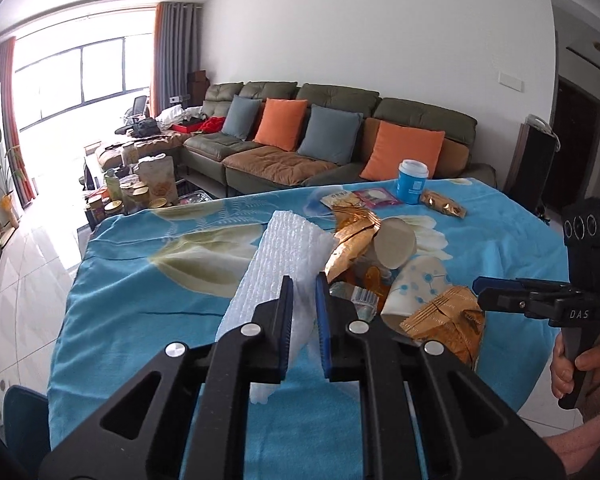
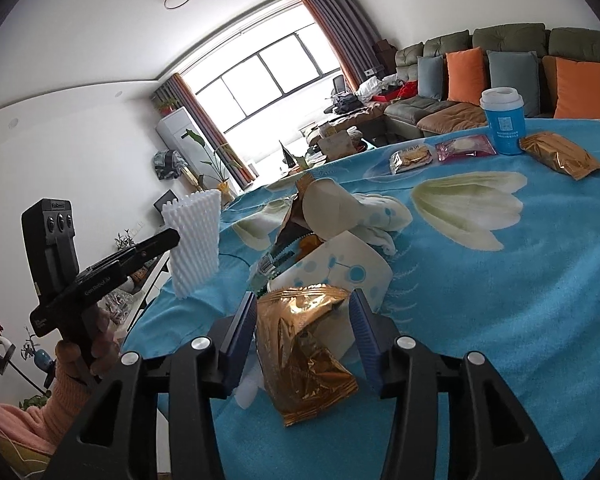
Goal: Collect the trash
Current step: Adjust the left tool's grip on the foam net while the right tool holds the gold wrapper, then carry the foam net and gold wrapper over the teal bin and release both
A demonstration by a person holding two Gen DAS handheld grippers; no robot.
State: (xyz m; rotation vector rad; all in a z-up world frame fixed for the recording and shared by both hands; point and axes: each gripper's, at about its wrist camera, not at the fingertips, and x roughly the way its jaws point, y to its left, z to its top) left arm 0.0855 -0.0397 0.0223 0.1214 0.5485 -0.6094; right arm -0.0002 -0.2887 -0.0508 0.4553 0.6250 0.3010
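Observation:
My left gripper [image 1: 303, 284] is shut on a white foam sheet [image 1: 276, 264] and holds it upright over the blue flowered tablecloth [image 1: 148, 320]; the sheet also shows in the right wrist view [image 2: 194, 240]. My right gripper [image 2: 303, 304] is open, with a crumpled gold wrapper [image 2: 304, 344] between its jaws, lying on the cloth. A trash pile sits just beyond: a tipped paper cup with blue dots [image 2: 340, 268], another paper cup [image 1: 394, 246], a torn gold wrapper [image 1: 352, 240] and a clear plastic piece [image 1: 356, 296].
At the table's far side stand a blue cup with a white lid [image 2: 502, 120], a gold packet [image 2: 560, 154], a pink packet [image 2: 464, 146] and a biscuit packet [image 2: 410, 160]. A sofa with orange and grey cushions [image 1: 340, 132] is behind the table.

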